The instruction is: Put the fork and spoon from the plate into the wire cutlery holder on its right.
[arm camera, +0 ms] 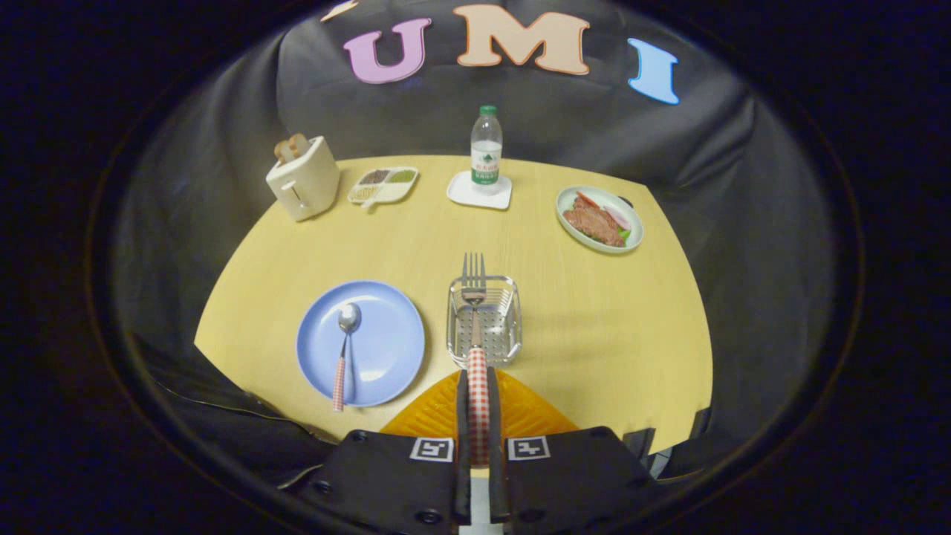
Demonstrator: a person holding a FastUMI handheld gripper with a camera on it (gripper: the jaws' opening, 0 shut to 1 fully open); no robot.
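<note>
The gripper (478, 386) is closed on the red-and-white checked handle of one metal fork (474, 312), both fingers pressing its sides. The fork's tines reach out over the rectangular wire cutlery holder (508, 321), which has a perforated floor; whether the fork touches the holder cannot be told. Just left of the holder lies one round light-blue plate (386, 349) carrying one metal spoon (345, 349) with a checked handle, bowl pointing away from the fingers. Beyond the holder, on the round yellow wooden table (594, 327), stand one clear plastic water bottle (486, 152) on a white square coaster (466, 193), one divided white dish (383, 185) of grains, one cream toaster (303, 182) with two slices, and one pale green plate (600, 218) of meat and vegetables.
</note>
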